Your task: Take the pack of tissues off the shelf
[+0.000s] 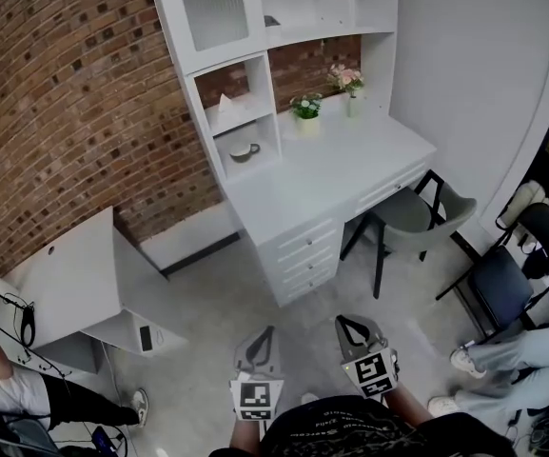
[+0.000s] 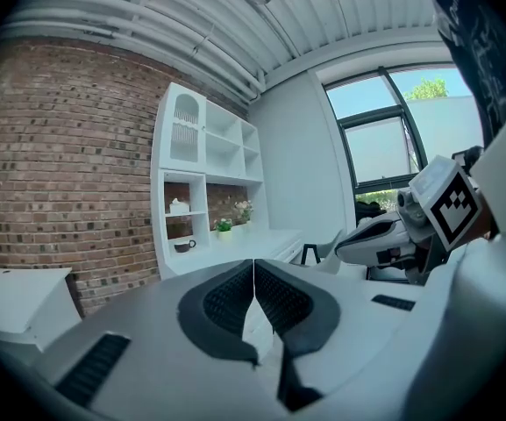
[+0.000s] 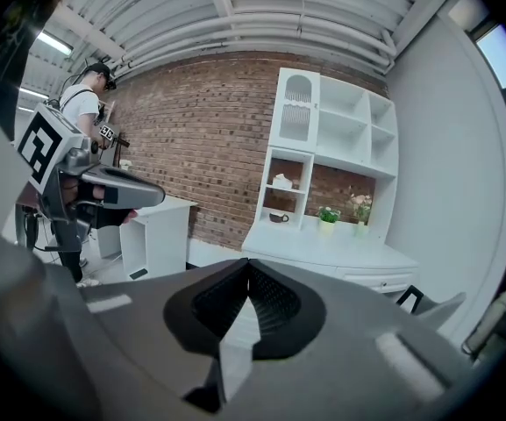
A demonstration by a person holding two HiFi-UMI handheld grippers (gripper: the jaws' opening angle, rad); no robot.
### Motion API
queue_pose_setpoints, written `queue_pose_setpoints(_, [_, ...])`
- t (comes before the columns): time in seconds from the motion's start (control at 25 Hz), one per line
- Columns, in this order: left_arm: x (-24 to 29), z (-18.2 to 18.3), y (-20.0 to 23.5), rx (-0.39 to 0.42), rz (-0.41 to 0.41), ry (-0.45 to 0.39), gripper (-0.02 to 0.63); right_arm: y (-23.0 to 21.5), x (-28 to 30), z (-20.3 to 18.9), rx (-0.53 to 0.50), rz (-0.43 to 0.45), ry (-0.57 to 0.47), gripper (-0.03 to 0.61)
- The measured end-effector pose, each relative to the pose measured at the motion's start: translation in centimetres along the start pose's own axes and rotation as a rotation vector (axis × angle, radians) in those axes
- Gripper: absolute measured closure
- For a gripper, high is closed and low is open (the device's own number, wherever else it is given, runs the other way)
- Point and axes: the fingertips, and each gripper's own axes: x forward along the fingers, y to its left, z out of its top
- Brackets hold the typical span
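**Tissue pack waits on the shelf; both grippers closed and well short of it**

Nearest the person, the left gripper and the right gripper hang low over the floor. Each has its jaws pressed together on nothing, so whichever one reaches in must open first.

Ahead lies bare floor. A low white table stands off to the left and a grey chair to the right of the desk, so the straight approach looks free.

The pack of tissues sits in the upper open cubby of the shelf unit, at the desk's left end against the brick wall. A cup rests in the cubby below. A potted plant and a vase of flowers stand on the desk top just to the right.

The pack is likely light and soft, yielding under the pads, and its wrapper may be slick. It is not fragile. A firm squeeze across its middle, from the front, seems the best hold. The cubby's side walls stand near the pack and leave little room for spread jaws. On the way out, the cup and the plant are the things most easily knocked.
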Motion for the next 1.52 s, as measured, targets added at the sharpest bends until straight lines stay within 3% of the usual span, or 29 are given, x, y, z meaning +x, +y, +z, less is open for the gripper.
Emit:
queue_pose_setpoints(0.6, [1.2, -1.0, 2.1, -0.005, -0.023, 0.023, 0.604, 0.3, 2.8, -0.2, 0.041, -0.005, 0.016, 0.574])
queue_pose_setpoints(1.52, [8.7, -0.9, 8.7, -0.05, 0.127, 0.071, 0.604, -3.7, 15.2, 3.4, 0.005, 0.162, -0.021, 0.574])
